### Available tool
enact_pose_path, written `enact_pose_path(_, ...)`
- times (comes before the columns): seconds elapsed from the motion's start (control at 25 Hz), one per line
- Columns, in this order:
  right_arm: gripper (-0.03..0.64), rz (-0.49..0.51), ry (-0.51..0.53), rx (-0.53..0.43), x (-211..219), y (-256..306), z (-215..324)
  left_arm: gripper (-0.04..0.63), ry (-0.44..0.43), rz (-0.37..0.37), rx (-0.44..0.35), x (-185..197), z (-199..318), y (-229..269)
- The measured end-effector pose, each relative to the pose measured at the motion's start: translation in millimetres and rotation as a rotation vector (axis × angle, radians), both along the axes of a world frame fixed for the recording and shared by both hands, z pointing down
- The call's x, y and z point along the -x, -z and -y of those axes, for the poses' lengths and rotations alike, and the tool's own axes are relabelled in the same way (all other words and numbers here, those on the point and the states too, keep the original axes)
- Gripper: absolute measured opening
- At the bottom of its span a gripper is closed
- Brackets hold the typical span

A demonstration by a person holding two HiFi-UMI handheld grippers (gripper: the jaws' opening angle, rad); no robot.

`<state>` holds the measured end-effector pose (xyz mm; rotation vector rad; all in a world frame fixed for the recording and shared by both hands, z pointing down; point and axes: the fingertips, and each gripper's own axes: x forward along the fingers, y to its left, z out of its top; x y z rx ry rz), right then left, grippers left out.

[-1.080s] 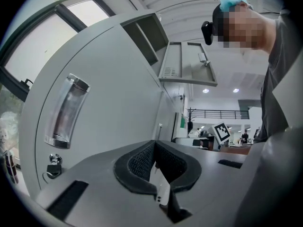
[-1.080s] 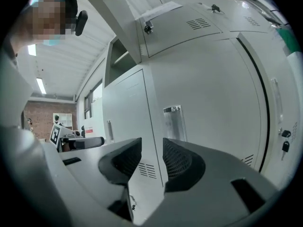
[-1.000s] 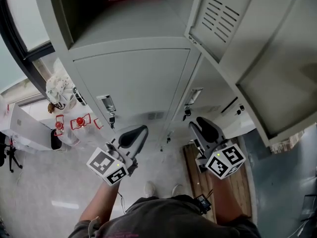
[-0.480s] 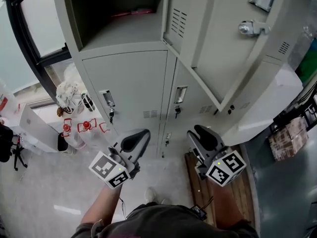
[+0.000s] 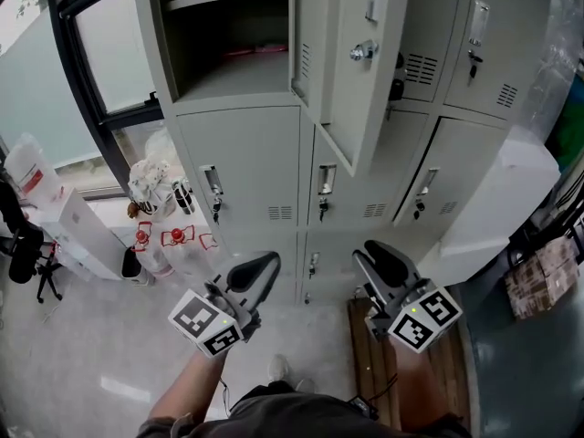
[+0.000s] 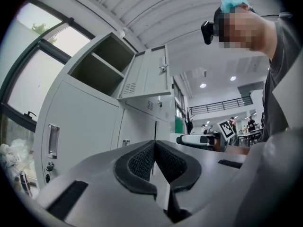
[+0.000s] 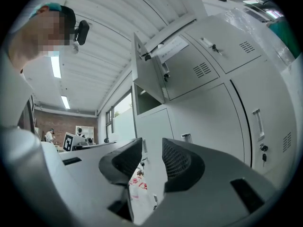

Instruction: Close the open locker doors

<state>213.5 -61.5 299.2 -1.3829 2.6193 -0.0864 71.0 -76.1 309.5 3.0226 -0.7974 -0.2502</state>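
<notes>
Nearest the person, the left gripper [image 5: 254, 272] is hovering at seven o'clock with its jaws pressed together, empty. The right gripper [image 5: 388, 265] is hovering at five o'clock, jaws narrowly apart, empty. Beyond, at twelve o'clock, the open locker door [image 5: 351, 71] is standing ajar.

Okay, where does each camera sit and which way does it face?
Head view: on the person's head, steeply down at grey metal lockers; forearms, left gripper, right gripper show.
Left gripper view: on that gripper, along shut jaws, slightly upward; person's torso at right.
Right gripper view: on that gripper, along parted empty jaws; person at left.
Shared: all show the open grey locker door.
</notes>
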Motion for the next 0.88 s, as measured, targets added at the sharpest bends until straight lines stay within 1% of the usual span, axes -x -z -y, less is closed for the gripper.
enact_pose_path(0.2, 0.101, -0.003, 0.034, -0.1, 3.2, 41.7, -16.0, 0.009, 0.023, 0.022, -0.055, -1.7, -19.4, 22.0)
enact_pose_path(0.44, 0.101, -0.007, 0.056, -0.201, 9.2, 88.7, -17.5, 0.009, 0.039, 0.022, -0.11, 4.5, -37.9, 45.1)
enact_pose_path(0.68, 0.101, -0.018, 0.043, -0.286, 8.7, 126.3, -14.0, 0.009, 0.066, 0.01, -0.1, 21.0, -42.6, 38.9)
enact_pose_path(0.88, 0.101, -0.028, 0.021, -0.331, 12.9, 148.8, -6.6, 0.009, 0.052, 0.006, -0.094, 27.3, -35.8, 34.8)
